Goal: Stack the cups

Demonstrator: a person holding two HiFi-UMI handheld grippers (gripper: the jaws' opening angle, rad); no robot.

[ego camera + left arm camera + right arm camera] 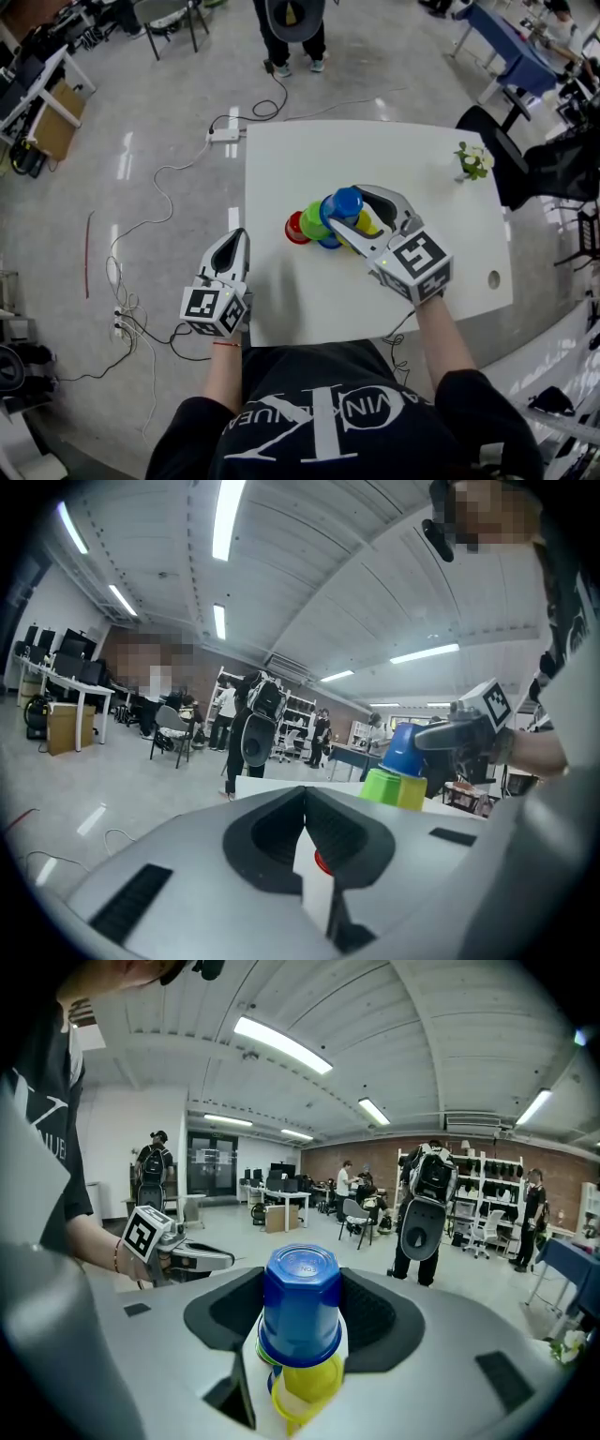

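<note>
From the head view, the cups sit bunched near the middle of the tabletop (394, 150), a little toward its left edge. My right hand-held gripper (349, 211) has its jaws spread wide and clamped on the upturned blue cup (343, 203) at the top of the bunch. The green cup (314, 222) and yellow cup (364, 225) lie close under it. The red cup (296, 229) is just beside the green. My left hand-held gripper (235, 236) hangs over the near left corner, jaws together, nothing in them.

In the left gripper view the jaws meet. Beyond them, blue rides above green and yellow.

In the right gripper view the blue cup fills the gap between the pads, with the yellow mouth below.

I judge the stack half built: blue is not yet released, I can't tell how it is seated, and red is still to be added.
</note>
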